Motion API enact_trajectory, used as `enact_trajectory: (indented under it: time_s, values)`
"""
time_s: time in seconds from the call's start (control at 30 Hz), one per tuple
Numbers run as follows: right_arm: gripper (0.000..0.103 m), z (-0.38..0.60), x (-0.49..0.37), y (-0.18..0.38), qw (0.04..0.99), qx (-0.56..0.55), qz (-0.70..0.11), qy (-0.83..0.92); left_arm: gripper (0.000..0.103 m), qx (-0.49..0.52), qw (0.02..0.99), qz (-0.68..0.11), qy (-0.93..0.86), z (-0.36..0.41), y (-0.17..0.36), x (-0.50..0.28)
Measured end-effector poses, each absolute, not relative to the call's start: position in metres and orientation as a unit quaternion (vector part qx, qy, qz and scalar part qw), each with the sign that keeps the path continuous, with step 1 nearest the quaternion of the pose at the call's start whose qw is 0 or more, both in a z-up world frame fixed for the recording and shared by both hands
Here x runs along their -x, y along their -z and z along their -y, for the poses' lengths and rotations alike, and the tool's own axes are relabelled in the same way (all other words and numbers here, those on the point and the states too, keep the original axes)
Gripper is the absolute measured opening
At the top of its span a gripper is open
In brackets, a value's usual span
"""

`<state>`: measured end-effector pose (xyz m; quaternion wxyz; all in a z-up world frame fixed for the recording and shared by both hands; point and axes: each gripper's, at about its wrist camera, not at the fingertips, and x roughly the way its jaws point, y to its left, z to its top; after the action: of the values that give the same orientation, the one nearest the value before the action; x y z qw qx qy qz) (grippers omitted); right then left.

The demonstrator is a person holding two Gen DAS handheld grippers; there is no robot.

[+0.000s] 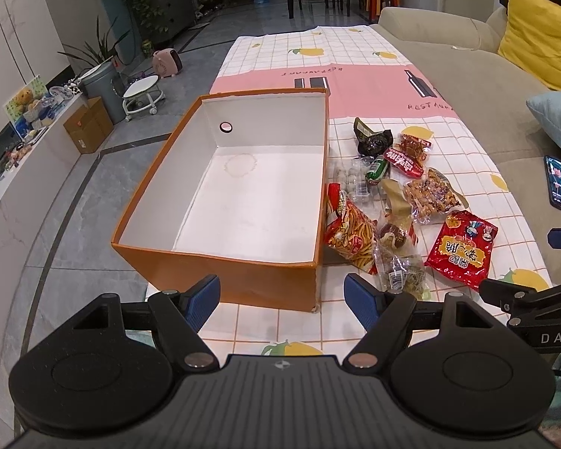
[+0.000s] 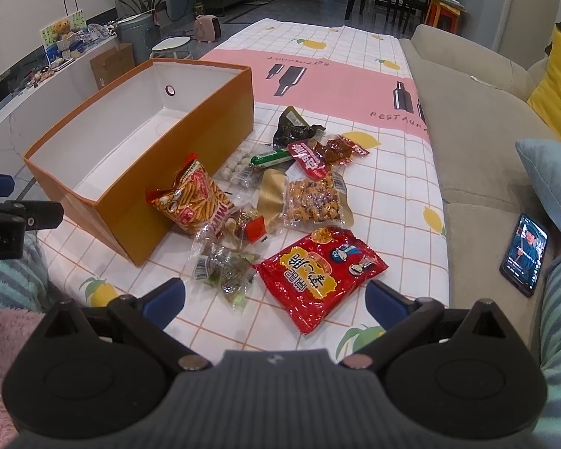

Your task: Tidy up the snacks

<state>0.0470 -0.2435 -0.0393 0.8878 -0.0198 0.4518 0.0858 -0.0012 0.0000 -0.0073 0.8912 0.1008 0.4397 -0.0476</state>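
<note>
An orange box (image 1: 239, 280) with a white inside stands empty on the table; its near right wall shows in the right wrist view as the orange box (image 2: 175, 172). Right of it lies a heap of snack packets: a red packet (image 1: 462, 249) (image 2: 319, 277), a bag of orange sticks (image 1: 351, 228) (image 2: 190, 198), a clear nut pack (image 2: 314, 198), a green sausage (image 2: 271, 159), a dark packet (image 2: 295, 129). My left gripper (image 1: 282, 299) hangs open before the box's near wall. My right gripper (image 2: 275, 297) hangs open just short of the red packet. Nothing is between either pair of fingers.
The table wears a checked cloth with lemons and a pink band (image 2: 318, 71). A beige sofa (image 2: 478, 138) runs along the right with a phone (image 2: 523, 254), a blue cushion and a yellow cushion. Left of the table is grey floor with a stool (image 1: 142, 91).
</note>
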Motion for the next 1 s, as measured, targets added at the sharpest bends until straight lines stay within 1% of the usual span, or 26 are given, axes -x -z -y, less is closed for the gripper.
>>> enact_trajectory:
  time_s: [0.4,0.53,0.63,0.7,0.77,0.8,0.87,0.9,0.93,1.0]
  values:
    - [0.099,0.243,-0.046,0.039,0.892,0.021,-0.444,-0.086,0.086,-0.102,0.892,-0.439,0.046,-0.001,0.005,0.001]
    - [0.099,0.244,-0.046,0.039,0.891,0.018,-0.445,-0.089,0.080,-0.101,0.891,-0.438,0.058,0.001,0.005,0.000]
    - [0.099,0.247,-0.047,0.039,0.892,0.021,-0.441,-0.095,0.079,-0.089,0.890,-0.440,0.082,0.003,0.006,-0.002]
    - [0.099,0.250,-0.048,0.041,0.892,0.025,-0.441,-0.093,0.076,-0.080,0.885,-0.446,0.104,0.005,0.007,-0.004]
    - [0.099,0.254,-0.050,0.043,0.892,0.028,-0.441,-0.089,0.068,-0.073,0.881,-0.450,0.129,0.009,0.009,-0.007]
    - [0.099,0.257,-0.051,0.045,0.892,0.030,-0.443,-0.089,0.067,-0.072,0.878,-0.452,0.140,0.012,0.010,-0.008]
    - [0.096,0.262,-0.054,0.049,0.888,0.036,-0.451,-0.086,0.065,-0.073,0.874,-0.454,0.158,0.018,0.012,-0.012]
    - [0.091,0.264,-0.055,0.051,0.887,0.034,-0.454,-0.084,0.065,-0.074,0.872,-0.456,0.165,0.021,0.014,-0.014]
    - [0.088,0.266,-0.058,0.054,0.884,0.032,-0.460,-0.082,0.066,-0.073,0.869,-0.459,0.170,0.025,0.016,-0.017]
    - [0.088,0.273,-0.063,0.060,0.878,0.026,-0.472,-0.073,0.068,-0.072,0.861,-0.468,0.184,0.033,0.023,-0.023]
